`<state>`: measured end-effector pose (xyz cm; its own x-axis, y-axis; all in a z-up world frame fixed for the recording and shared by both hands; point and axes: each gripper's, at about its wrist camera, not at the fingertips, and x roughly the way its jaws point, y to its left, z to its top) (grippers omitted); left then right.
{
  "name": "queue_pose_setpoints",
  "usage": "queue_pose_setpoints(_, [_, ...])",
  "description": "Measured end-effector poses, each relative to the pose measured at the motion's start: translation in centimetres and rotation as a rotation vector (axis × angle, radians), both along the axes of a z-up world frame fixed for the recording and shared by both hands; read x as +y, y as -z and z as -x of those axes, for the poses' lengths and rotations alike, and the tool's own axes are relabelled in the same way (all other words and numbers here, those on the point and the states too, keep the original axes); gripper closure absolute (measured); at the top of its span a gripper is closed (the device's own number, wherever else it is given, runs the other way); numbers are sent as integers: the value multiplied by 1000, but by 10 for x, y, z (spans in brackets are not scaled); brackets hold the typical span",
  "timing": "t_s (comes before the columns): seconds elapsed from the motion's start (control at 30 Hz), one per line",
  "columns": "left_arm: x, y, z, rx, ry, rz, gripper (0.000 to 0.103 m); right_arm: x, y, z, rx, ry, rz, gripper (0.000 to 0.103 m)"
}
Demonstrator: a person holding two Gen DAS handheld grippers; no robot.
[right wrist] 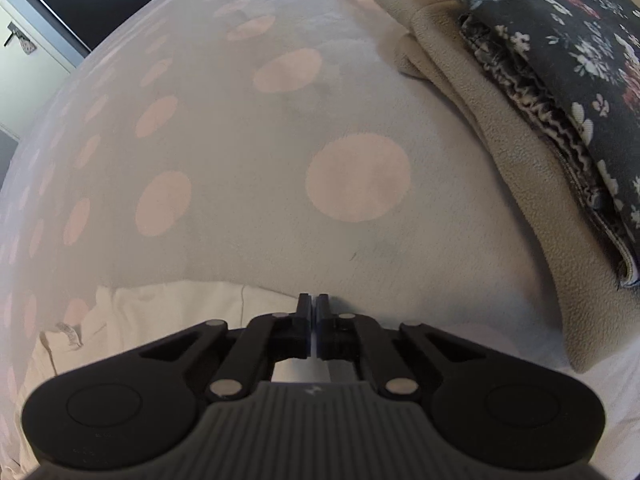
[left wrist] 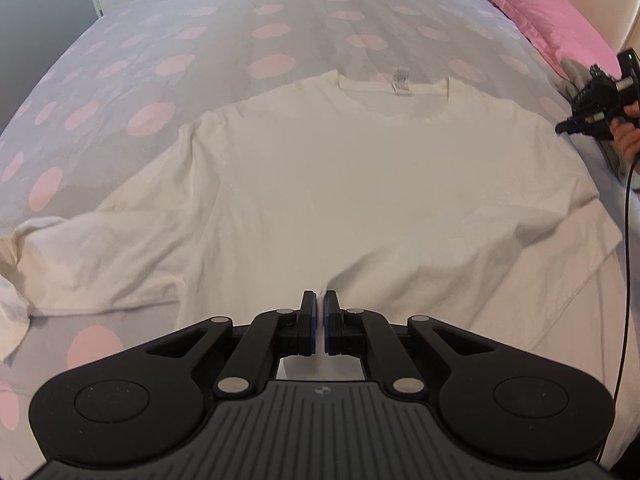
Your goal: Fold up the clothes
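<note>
A white T-shirt lies spread on the bed, collar and label at the far end and sleeves out to both sides. My left gripper is shut on the near hem, and a pinch of white cloth shows between its pads. Over at the shirt's right shoulder edge, a hand holds my right gripper. In the right wrist view the right gripper is shut at the edge of the T-shirt, with a thin pale strip between the pads. How much cloth it holds is hidden under the fingers.
The bed has a grey cover with pink dots. A pink pillow lies at the far right. A stack of folded clothes, beige fleece under dark floral cloth, sits just right of the right gripper. More white cloth lies bunched at the left.
</note>
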<state>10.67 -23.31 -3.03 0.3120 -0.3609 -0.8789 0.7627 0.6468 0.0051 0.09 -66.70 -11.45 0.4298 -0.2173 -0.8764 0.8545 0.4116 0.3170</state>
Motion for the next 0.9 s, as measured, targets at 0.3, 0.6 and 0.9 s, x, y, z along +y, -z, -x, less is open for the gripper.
queue_pose_setpoints(0.3, [-36,-19,-89,-21,-54,-75,102,4,-6,1,-48,28,36,102])
queue_pose_setpoints(0.6, [-78,19,-125,-40,-34,-147,102,7,2,2,-21,68,38,102])
queue_pose_setpoints(0.9, [-77,41,-139,-121,-98,-224,92,8,-1,8,15,68,89,97])
